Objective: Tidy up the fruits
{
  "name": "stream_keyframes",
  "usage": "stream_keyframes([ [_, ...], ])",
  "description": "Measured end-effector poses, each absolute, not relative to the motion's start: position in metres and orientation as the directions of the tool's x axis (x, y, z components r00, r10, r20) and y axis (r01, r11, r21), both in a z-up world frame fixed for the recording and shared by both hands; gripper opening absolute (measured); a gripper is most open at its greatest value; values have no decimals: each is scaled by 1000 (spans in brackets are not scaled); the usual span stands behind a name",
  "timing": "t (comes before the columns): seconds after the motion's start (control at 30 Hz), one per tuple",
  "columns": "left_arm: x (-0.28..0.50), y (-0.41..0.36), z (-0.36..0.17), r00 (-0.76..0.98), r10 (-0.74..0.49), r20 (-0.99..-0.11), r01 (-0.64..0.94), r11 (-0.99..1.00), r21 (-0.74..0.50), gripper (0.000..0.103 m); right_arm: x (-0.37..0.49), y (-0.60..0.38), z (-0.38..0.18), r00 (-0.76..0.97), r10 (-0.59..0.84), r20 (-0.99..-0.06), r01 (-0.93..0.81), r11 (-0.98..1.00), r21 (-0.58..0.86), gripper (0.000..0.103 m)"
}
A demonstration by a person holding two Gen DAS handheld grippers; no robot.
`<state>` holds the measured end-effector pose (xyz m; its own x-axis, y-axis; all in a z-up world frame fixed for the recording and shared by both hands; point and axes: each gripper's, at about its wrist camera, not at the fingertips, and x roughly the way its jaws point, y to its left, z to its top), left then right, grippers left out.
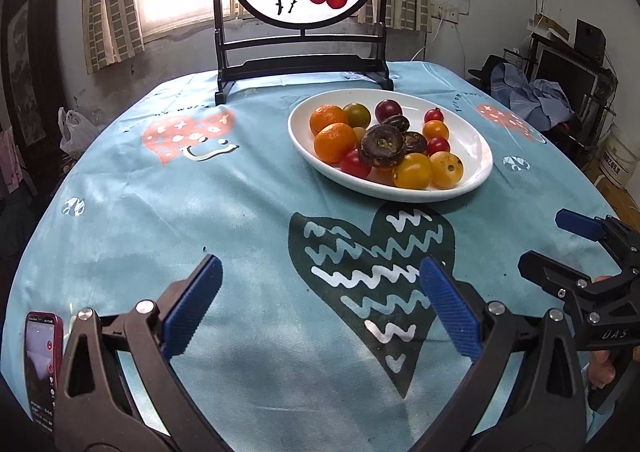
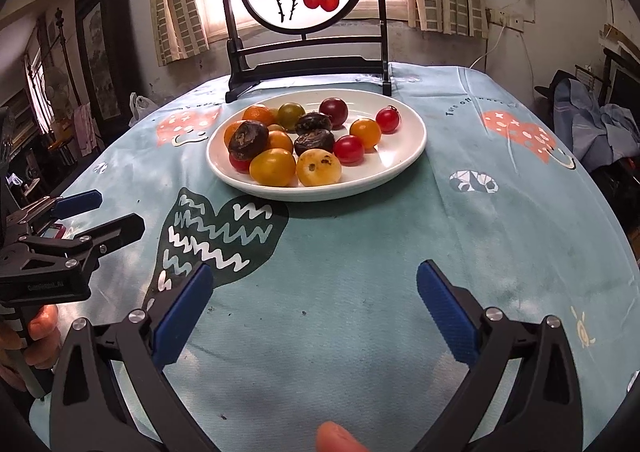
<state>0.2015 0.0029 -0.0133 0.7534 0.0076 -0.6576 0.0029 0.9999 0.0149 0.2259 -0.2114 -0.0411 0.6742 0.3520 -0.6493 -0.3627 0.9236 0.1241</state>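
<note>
- Both claws hang above the tablecloth (image 1: 248,220) with nothing between their blue pads. The left gripper (image 1: 320,284) has its two fingers spread wide over the dark heart print; the right gripper (image 2: 316,292) is spread just as wide over plain blue cloth.
- Each claw shows in the other's camera: the right one at the far right edge of the left view, the left one at the far left edge of the right view, both well short of the plate.
- One white oval plate (image 2: 404,154) sits on the cloth, beyond both claws, just in front of the dark wooden screen stand (image 2: 308,64).
- On the plate, heaped towards its left half:
  - two mandarins (image 1: 334,142), side by side at the left
  - three dark wrinkled fruits (image 2: 248,138), clustered in the middle
  - three small red tomatoes (image 2: 349,149), one at the near left, two on the right
  - about four yellow-orange tomatoes (image 2: 273,167), two at the near edge
  - one green tomato (image 2: 291,115) and one dark purple tomato (image 2: 333,111) at the back
- One phone (image 1: 42,368) shows beside the left claw, at the lower left.
</note>
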Motion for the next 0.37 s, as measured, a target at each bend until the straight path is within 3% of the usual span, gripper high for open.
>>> stream_keyframes([
  [0.37, 205, 9, -13, 741, -3, -672, -8, 1000, -13, 101, 226, -213, -41, 674, 351, -650, -360, 925, 126, 102],
])
